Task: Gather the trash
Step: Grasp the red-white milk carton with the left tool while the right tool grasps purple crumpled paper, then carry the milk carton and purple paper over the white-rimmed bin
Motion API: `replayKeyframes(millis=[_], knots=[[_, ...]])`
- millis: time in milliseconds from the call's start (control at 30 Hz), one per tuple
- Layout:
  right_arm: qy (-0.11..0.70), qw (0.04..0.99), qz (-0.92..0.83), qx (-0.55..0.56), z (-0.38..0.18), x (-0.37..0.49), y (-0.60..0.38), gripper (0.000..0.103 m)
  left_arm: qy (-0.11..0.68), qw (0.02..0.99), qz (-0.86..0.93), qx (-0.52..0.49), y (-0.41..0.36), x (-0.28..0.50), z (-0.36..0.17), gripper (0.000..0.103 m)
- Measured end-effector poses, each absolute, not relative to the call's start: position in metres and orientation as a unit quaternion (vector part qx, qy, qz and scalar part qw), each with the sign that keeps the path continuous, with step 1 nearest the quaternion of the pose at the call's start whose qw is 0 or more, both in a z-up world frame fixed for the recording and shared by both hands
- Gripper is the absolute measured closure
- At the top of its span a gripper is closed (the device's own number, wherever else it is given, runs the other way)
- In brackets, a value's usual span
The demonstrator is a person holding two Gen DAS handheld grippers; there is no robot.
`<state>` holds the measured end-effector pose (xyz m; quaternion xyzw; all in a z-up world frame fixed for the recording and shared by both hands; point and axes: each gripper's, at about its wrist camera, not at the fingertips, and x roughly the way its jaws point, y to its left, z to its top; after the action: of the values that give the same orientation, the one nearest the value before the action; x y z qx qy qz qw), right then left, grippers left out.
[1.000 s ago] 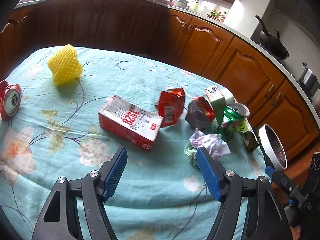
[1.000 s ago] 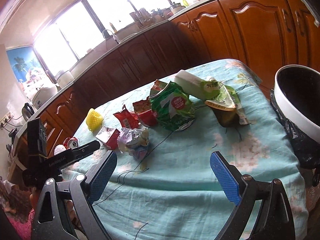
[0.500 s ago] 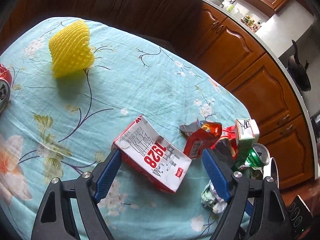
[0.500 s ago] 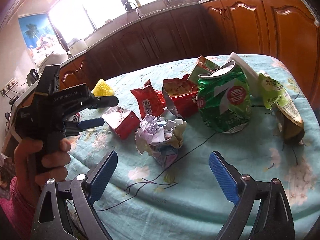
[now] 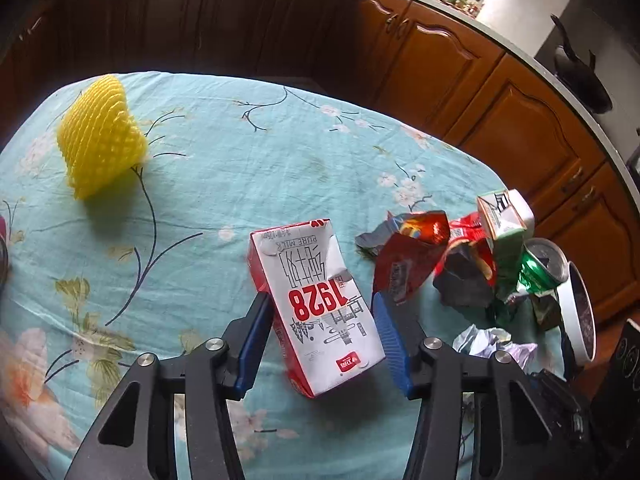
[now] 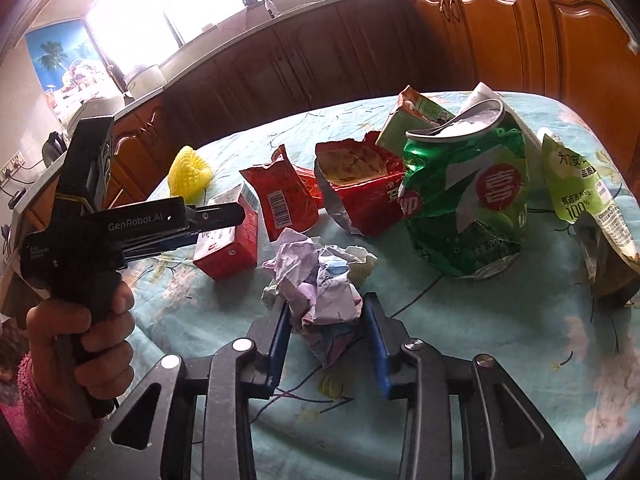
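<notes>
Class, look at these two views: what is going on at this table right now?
A person is clearing litter from a table with a teal floral tablecloth, one handheld gripper per hand. The left gripper is closing around a red-and-white milk carton. The right gripper is closing around a crumpled ball of pale paper. A crushed green can and red wrappers wait.

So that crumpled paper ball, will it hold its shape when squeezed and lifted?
Probably not: the crumpled paper ball looks loose and creased, so it should squash between the closing pads of the right tool. It is likely very light. Irregular folds suggest it won't roll.
</notes>
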<state>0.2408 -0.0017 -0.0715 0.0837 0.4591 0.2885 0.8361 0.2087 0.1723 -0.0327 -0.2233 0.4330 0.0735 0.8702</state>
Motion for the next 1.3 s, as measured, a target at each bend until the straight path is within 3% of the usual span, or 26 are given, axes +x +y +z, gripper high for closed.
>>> replayKeyframes(millis=[33, 67, 233, 733, 1300], knots=[[0.457, 0.837, 0.288, 0.086, -0.069, 0.238, -0.006, 0.072, 0.431, 0.872, 0.069, -0.22, 0.169, 0.205, -0.032, 0.055], [0.455, 0.838, 0.289, 0.089, -0.067, 0.234, -0.011, 0.073, 0.429, 0.875, 0.062, -0.217, 0.165, 0.201, -0.031, 0.08], [0.447, 0.841, 0.283, 0.11, -0.058, 0.217, -0.036, 0.073, 0.416, 0.887, 0.039, -0.196, 0.146, 0.18, -0.017, 0.086], [0.421, 0.863, 0.235, 0.15, -0.04, 0.184, -0.11, 0.075, 0.381, 0.913, -0.032, -0.139, 0.089, 0.16, 0.012, 0.099], [0.396, 0.886, 0.159, 0.181, -0.027, 0.165, -0.184, 0.076, 0.38, 0.91, -0.124, -0.109, 0.017, 0.189, 0.015, 0.101]])
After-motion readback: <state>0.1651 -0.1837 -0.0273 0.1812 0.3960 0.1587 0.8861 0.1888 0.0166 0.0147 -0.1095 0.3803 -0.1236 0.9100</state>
